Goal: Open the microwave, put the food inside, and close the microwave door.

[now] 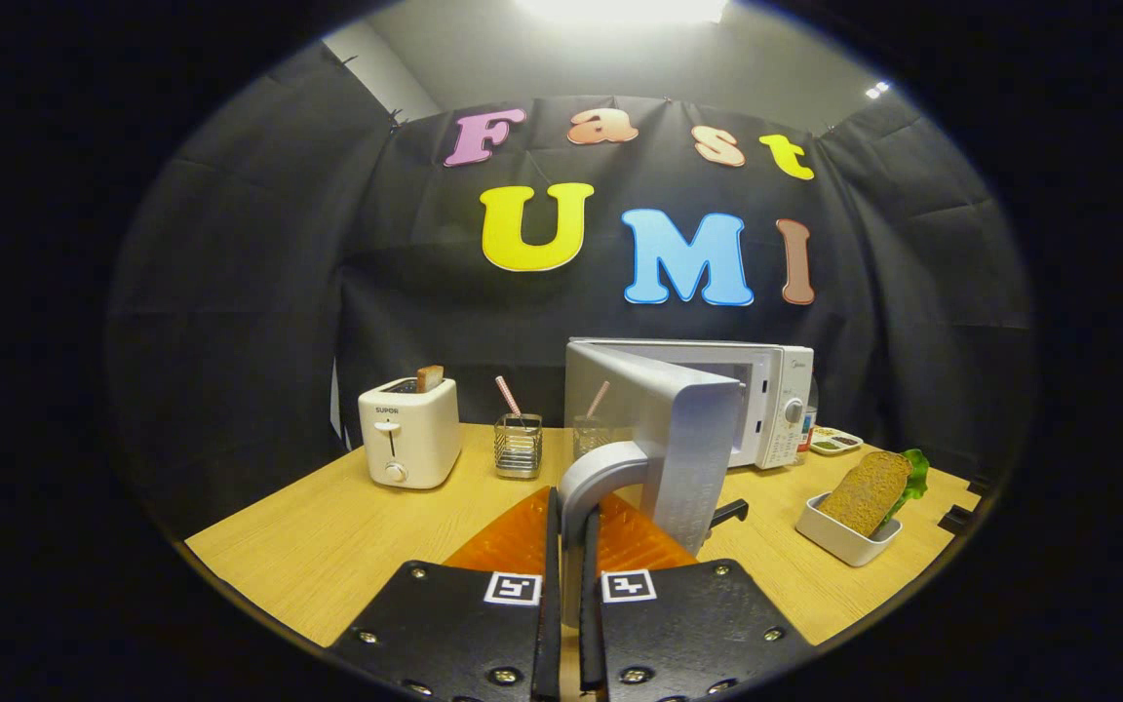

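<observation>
Pulling the microwave (766, 405) door (664, 429) open: gripper (571, 546) is clamped narrow on the curved door handle (600, 473), door swung well out toward the near side. Food's not in yet, closing left too. Sandwich (873, 492), brown bread with lettuce, leans in a white dish (839, 536) right of the door.

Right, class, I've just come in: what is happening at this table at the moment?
A hand-held gripper has its two fingers closed on the curved door handle of the microwave, whose door stands swung partly open. The food, a sandwich in a white dish, waits on the wooden table to the right. A toaster stands further left.
</observation>
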`<state>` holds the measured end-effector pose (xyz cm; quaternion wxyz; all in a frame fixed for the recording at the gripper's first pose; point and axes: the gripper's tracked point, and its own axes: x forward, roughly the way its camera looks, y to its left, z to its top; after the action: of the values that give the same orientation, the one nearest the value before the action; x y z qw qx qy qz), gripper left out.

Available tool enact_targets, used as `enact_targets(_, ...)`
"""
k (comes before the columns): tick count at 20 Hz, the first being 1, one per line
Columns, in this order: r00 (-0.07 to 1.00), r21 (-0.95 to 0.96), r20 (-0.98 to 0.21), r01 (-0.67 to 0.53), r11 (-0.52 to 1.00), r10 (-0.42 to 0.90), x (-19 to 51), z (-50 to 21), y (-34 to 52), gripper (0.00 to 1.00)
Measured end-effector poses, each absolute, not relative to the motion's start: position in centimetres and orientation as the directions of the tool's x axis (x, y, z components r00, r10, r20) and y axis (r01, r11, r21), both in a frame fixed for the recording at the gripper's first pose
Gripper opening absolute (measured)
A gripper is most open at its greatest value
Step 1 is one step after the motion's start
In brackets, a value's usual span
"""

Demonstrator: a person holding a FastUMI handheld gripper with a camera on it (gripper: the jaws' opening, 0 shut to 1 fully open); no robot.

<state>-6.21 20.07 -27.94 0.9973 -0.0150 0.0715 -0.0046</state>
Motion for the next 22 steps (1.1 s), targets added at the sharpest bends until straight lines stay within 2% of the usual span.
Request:
enact_targets(3, 0.989, -0.047, -0.136, 0.054, 0.997, -0.06, -6.1, -28.1, 21.7, 0.08)
enact_targets(8, 0.98, -0.034, -0.199, -0.019, 0.999, 0.012, -7.5, -29.0, 22.8, 0.09)
enact_targets(11, 0.955, 0.019, -0.228, -0.188, 0.982, 0.187, -9.5, -29.1, 24.7, 0.2)
enact_targets(12, 0.941, 0.036, -0.236, -0.24, 0.97, 0.242, -10.5, -29.1, 25.0, 0.29)
enact_targets(13, 0.926, 0.053, -0.239, -0.29, 0.956, 0.294, -11.3, -29.1, 25.0, 0.31)
enact_targets(14, 0.91, 0.061, -0.234, -0.337, 0.94, 0.342, -12.0, -28.8, 25.1, 0.39)
enact_targets(15, 0.897, 0.068, -0.219, -0.378, 0.923, 0.384, -12.9, -28.3, 25.0, 0.43)
enact_targets(16, 0.892, 0.062, -0.197, -0.404, 0.913, 0.408, -13.6, -27.7, 24.6, 0.51)
enact_targets(21, 0.904, -0.061, -0.083, -0.424, 0.904, 0.419, -14.9, -26.1, 21.4, 0.51)
enact_targets(22, 0.898, -0.055, -0.076, -0.438, 0.897, 0.434, -15.2, -26.2, 21.0, 0.62)
